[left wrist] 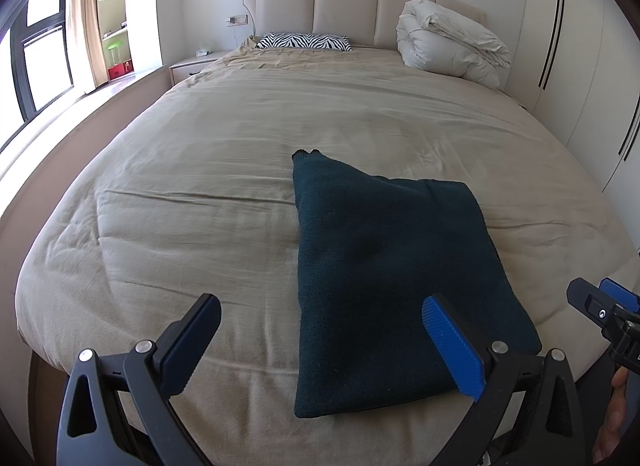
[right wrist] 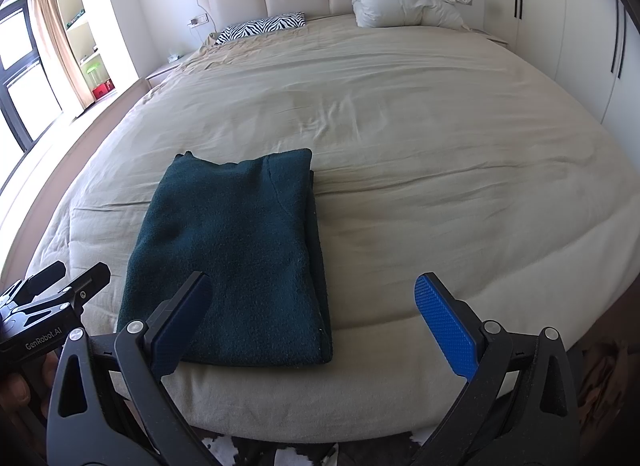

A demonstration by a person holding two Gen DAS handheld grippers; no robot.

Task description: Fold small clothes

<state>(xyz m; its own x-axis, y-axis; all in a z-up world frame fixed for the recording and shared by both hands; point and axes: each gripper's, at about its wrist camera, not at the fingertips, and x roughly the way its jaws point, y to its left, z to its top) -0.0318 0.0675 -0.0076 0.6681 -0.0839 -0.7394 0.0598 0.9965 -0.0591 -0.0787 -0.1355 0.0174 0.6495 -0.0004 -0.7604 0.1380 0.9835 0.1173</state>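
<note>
A folded dark green garment [right wrist: 232,258] is laid near the bed's [right wrist: 440,145] foot; both grippers [left wrist: 320,350] [right wrist: 316,318] are held open, empty, seemingly released.

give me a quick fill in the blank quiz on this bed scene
1. The dark green garment lies folded on the ____.
2. Both the left tongs and the right tongs are ____.
3. The pillow by the headboard has a ____ print.

Missing words: bed; open; zebra
</note>
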